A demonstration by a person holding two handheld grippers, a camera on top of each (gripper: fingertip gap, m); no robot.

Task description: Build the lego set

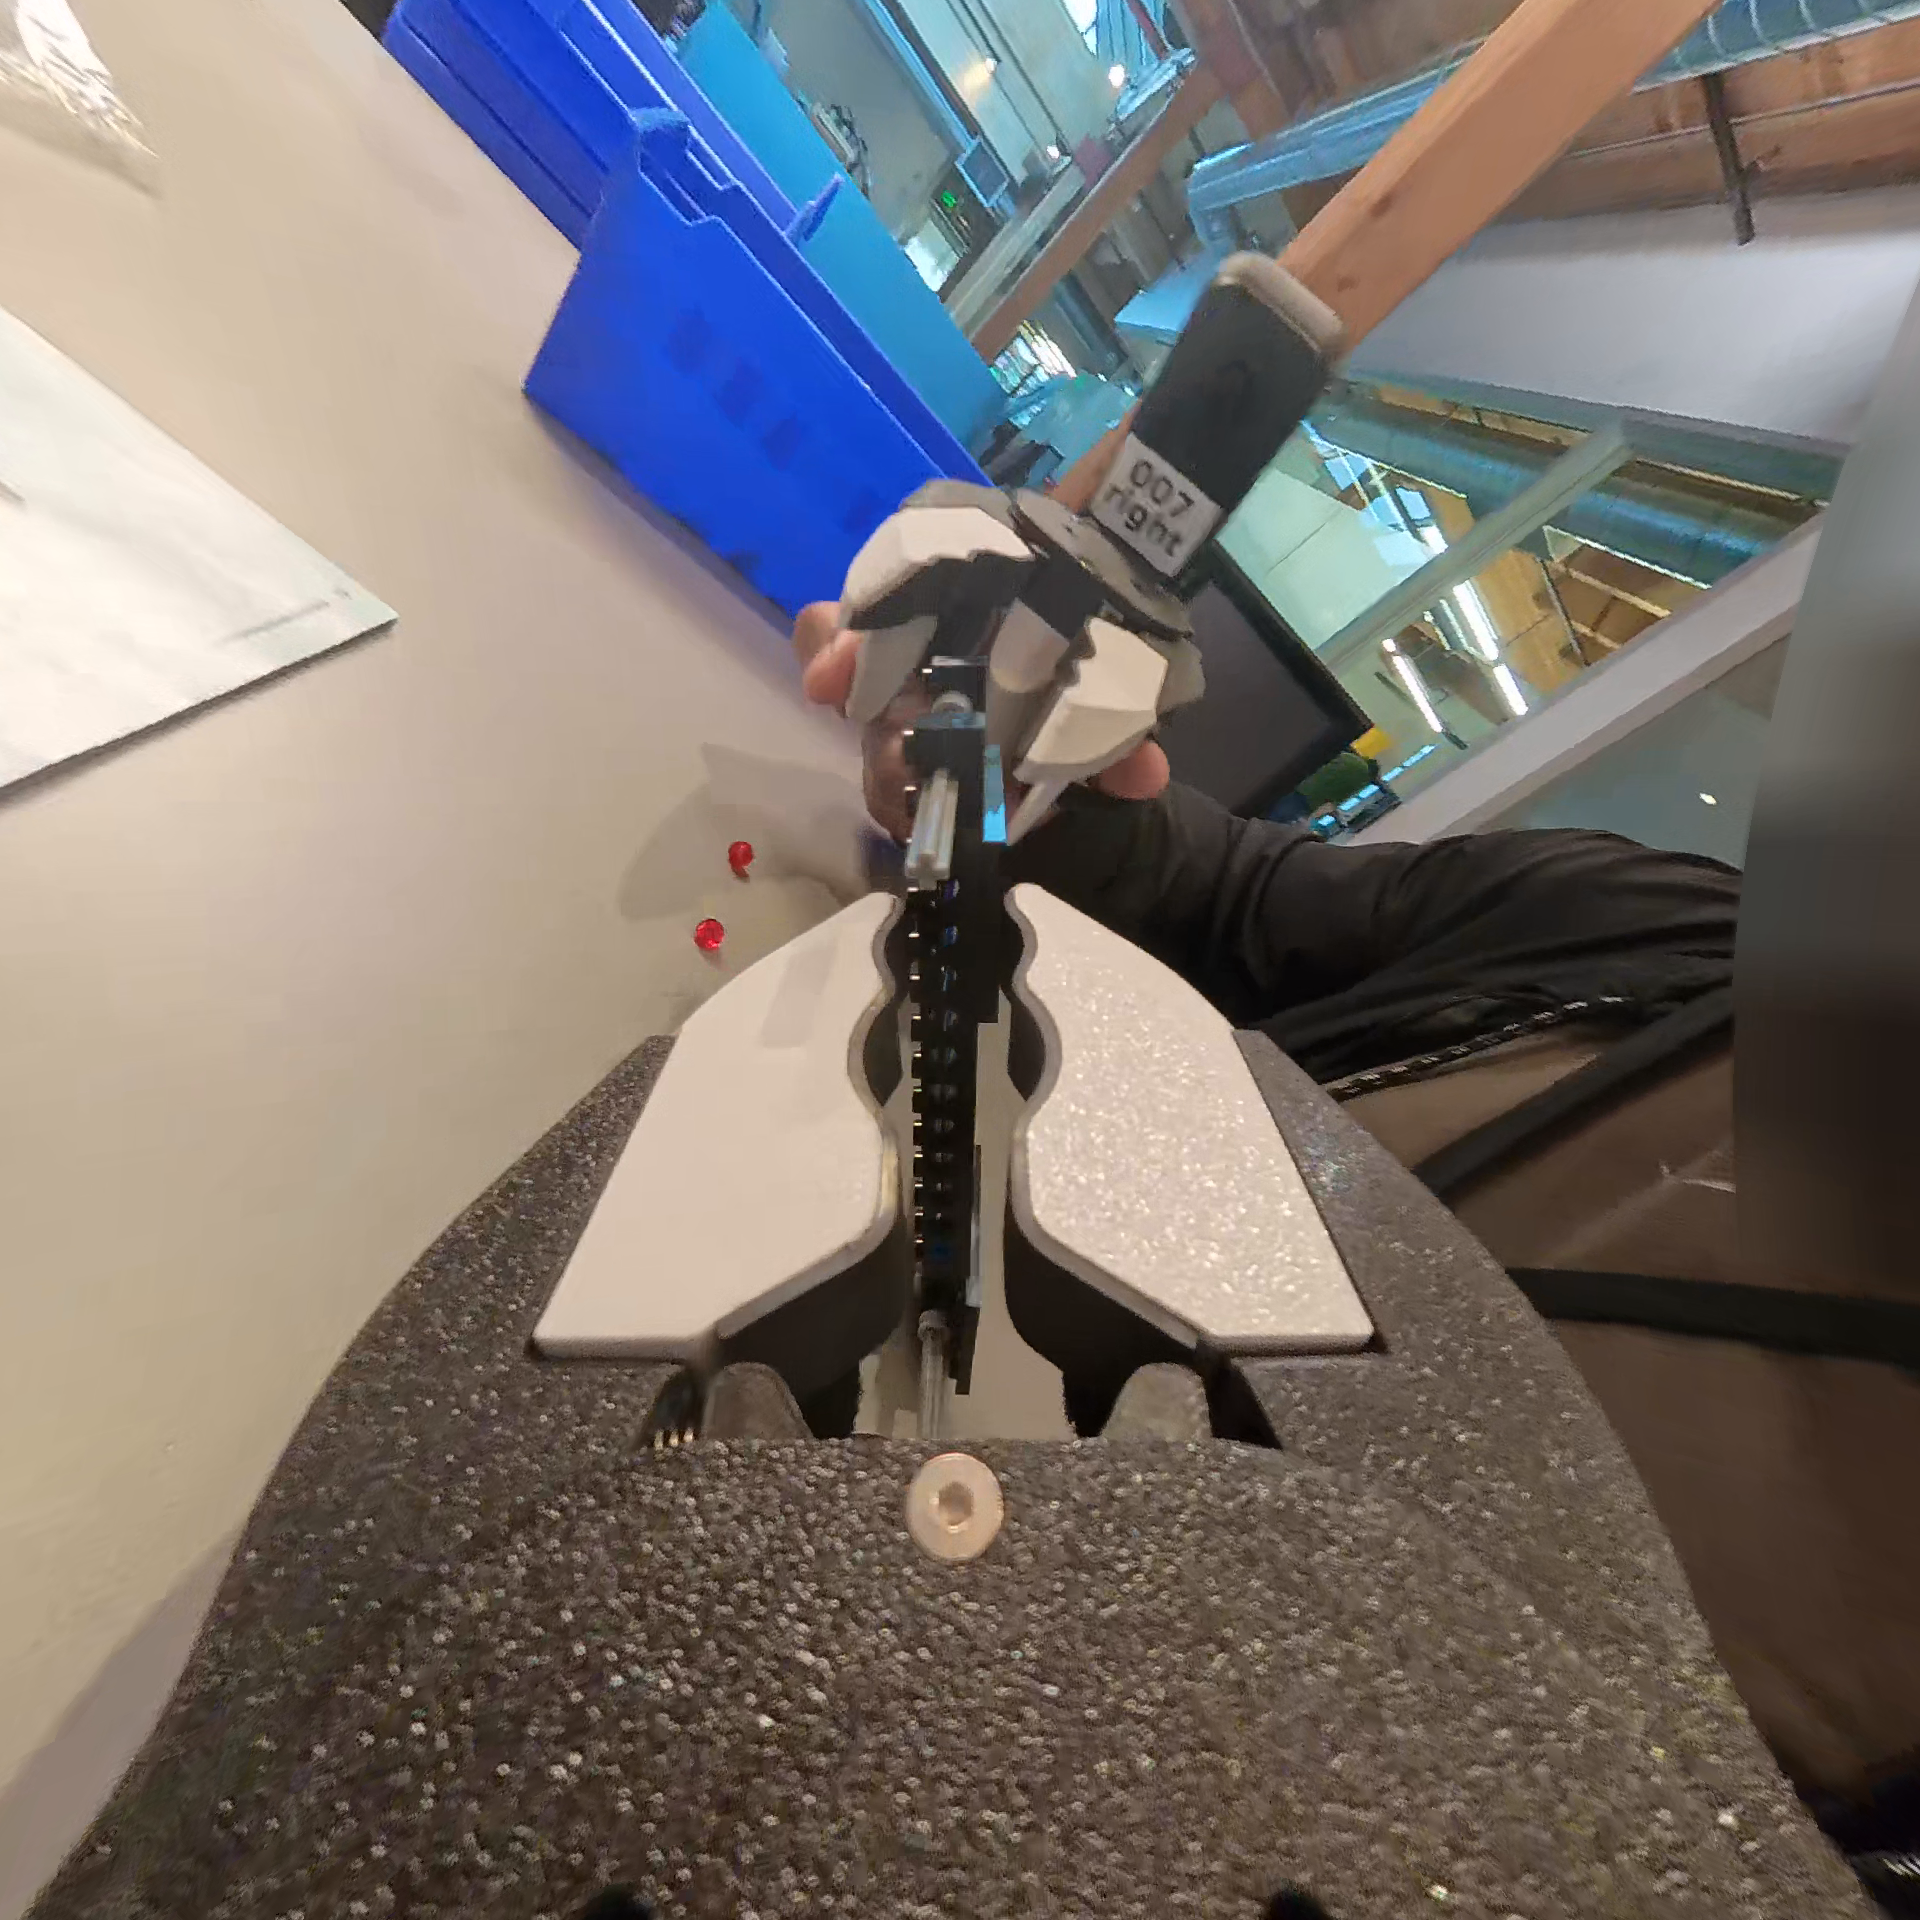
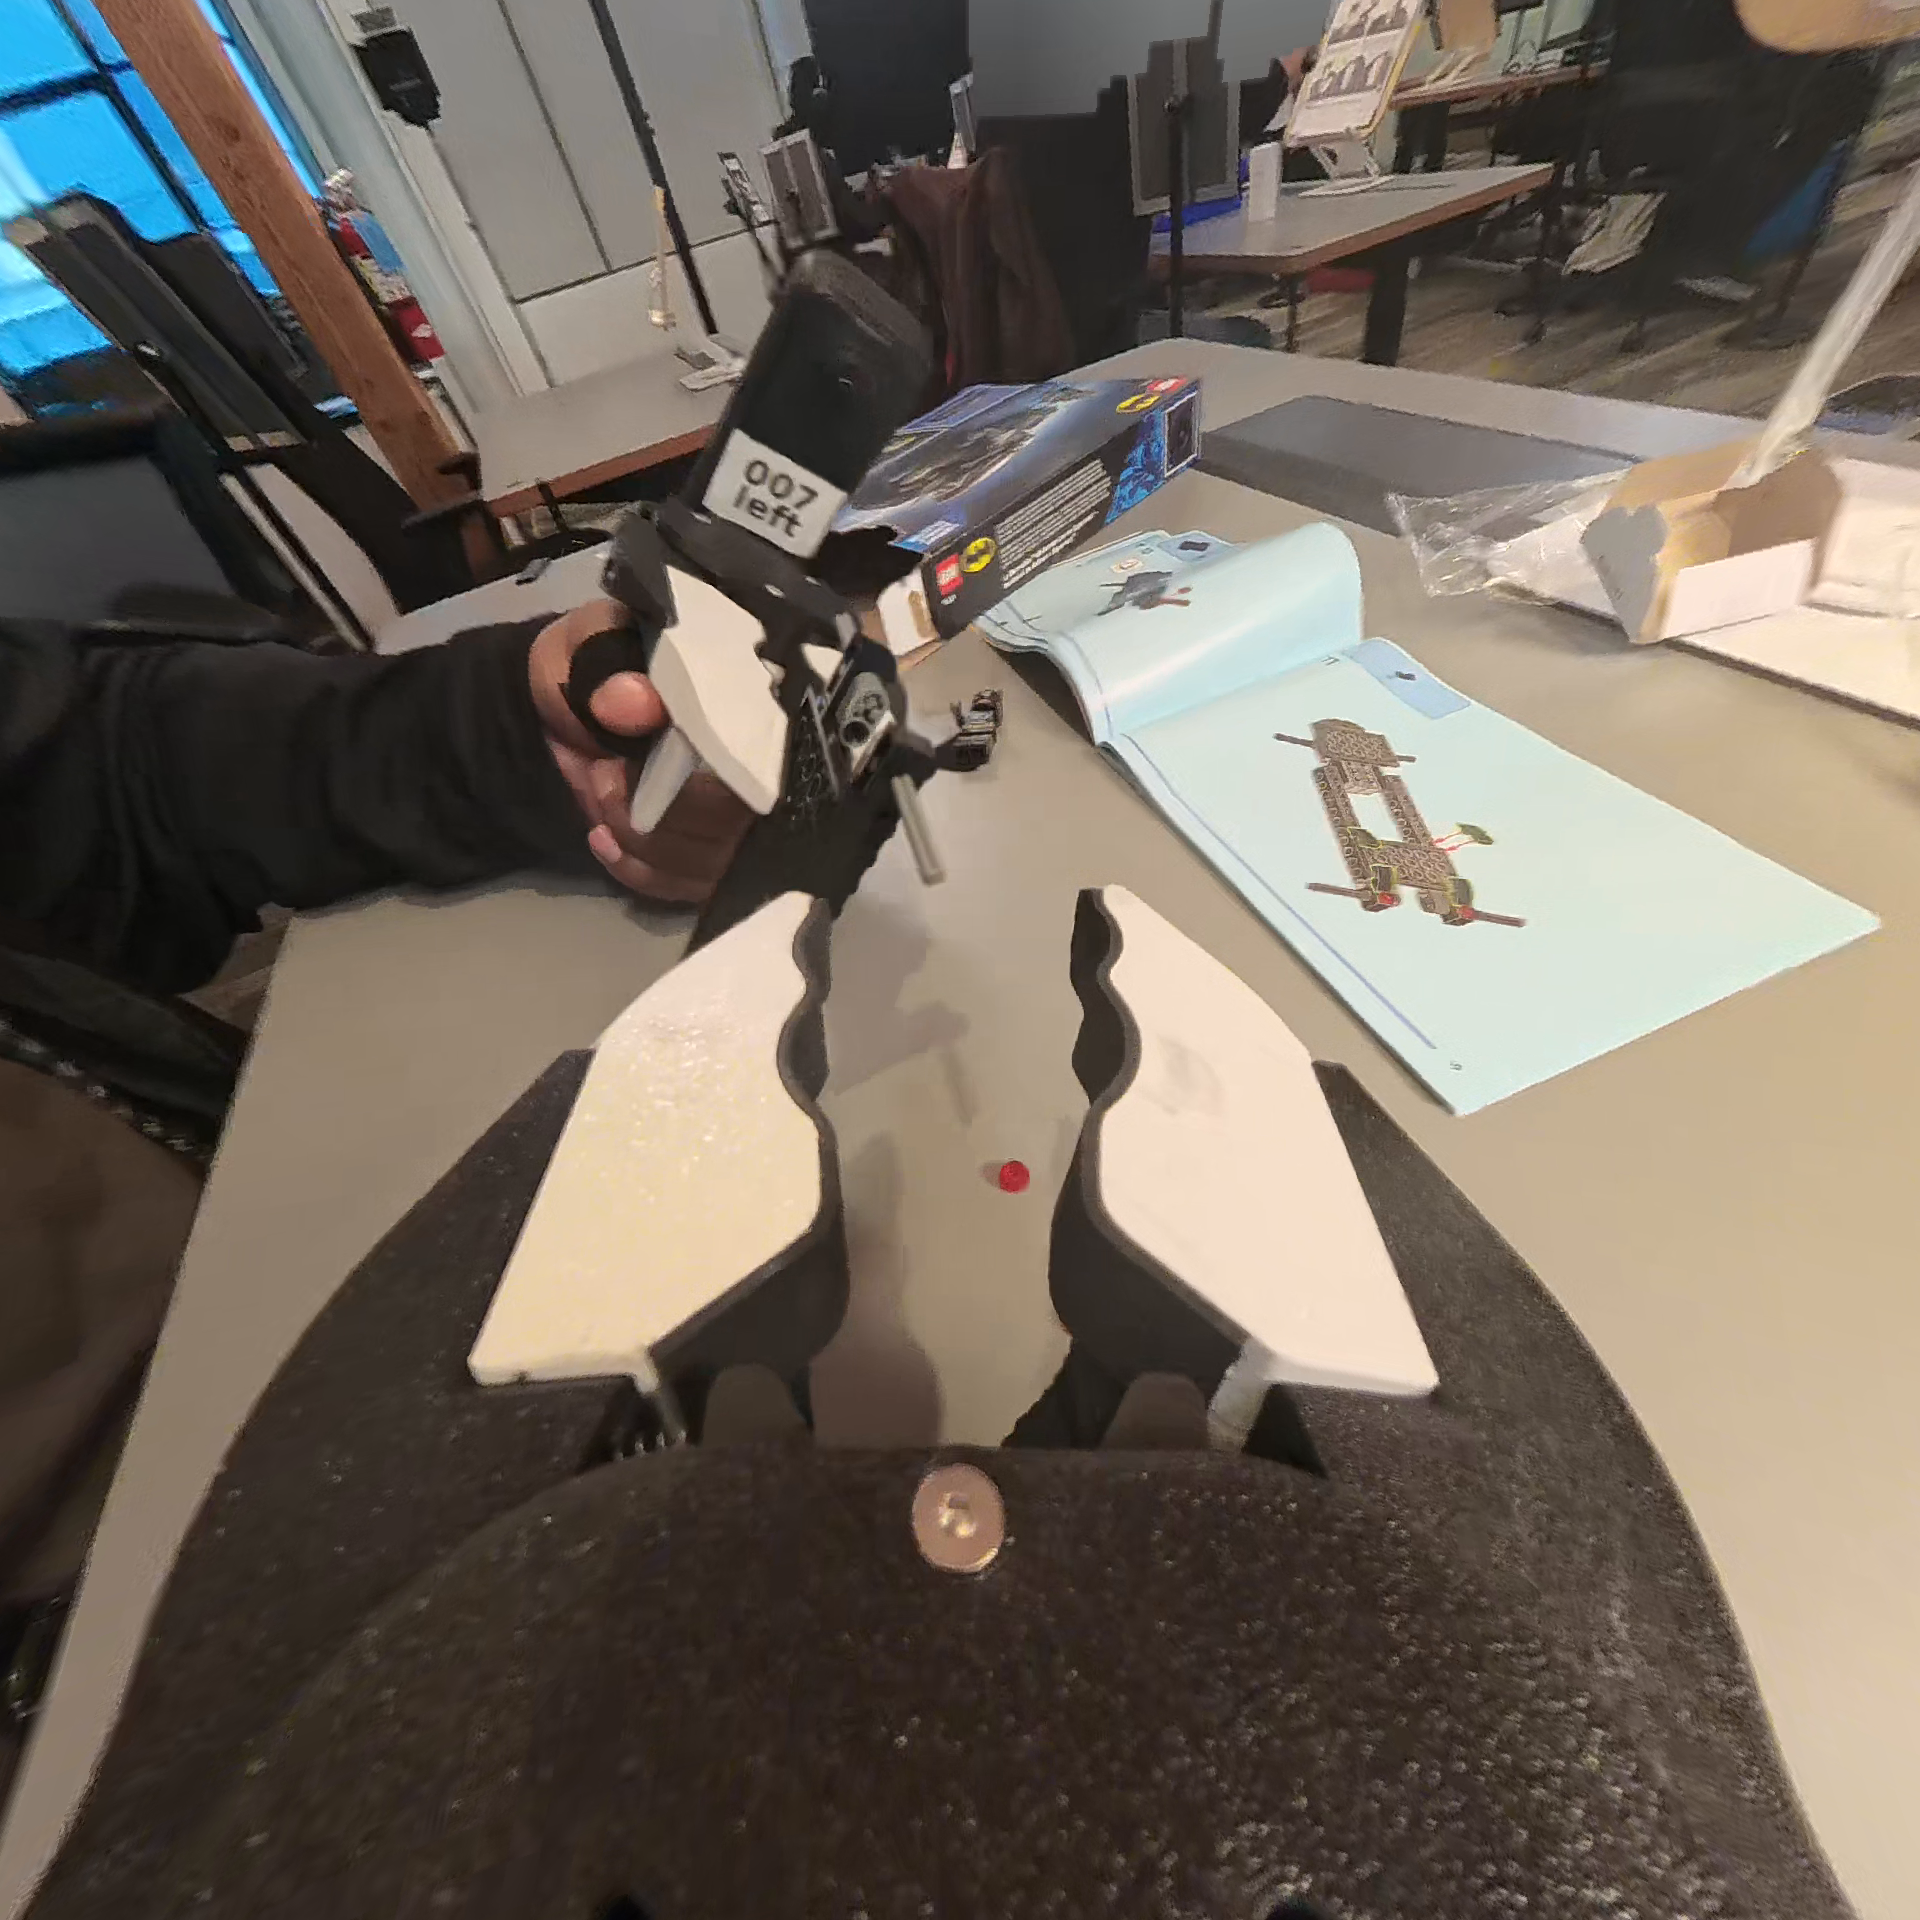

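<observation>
My left gripper (image 1: 956, 914) is shut on a long black studded brick assembly (image 1: 951, 1039), gripped edge-on between both pads and held above the table. A light grey axle (image 1: 930, 821) sticks out near its far end. In the right wrist view the left gripper (image 2: 790, 748) holds the same assembly (image 2: 821, 821) with its grey axle (image 2: 920, 821). My right gripper (image 2: 951, 914) is open and empty, its left fingertip close to the assembly's end. A red stud (image 2: 1008, 1175) lies on the table below its jaws. In the left wrist view the right gripper (image 1: 987, 727) stands open around the assembly's far end.
Two red studs (image 1: 739, 855) (image 1: 709, 933) lie on the grey table (image 1: 312, 935). An open instruction booklet (image 2: 1455, 831), a dark set box (image 2: 1039, 488), a small dark figure (image 2: 977, 722), and a white carton with a plastic bag (image 2: 1714, 551) lie beyond. Blue bins (image 1: 727, 343) stand at the table's edge. About 6 cm separates my left fingertips from my right. The small dark figure (image 2: 977, 722) lies some 15 cm from my left tips, 20 cm from my right tips.
</observation>
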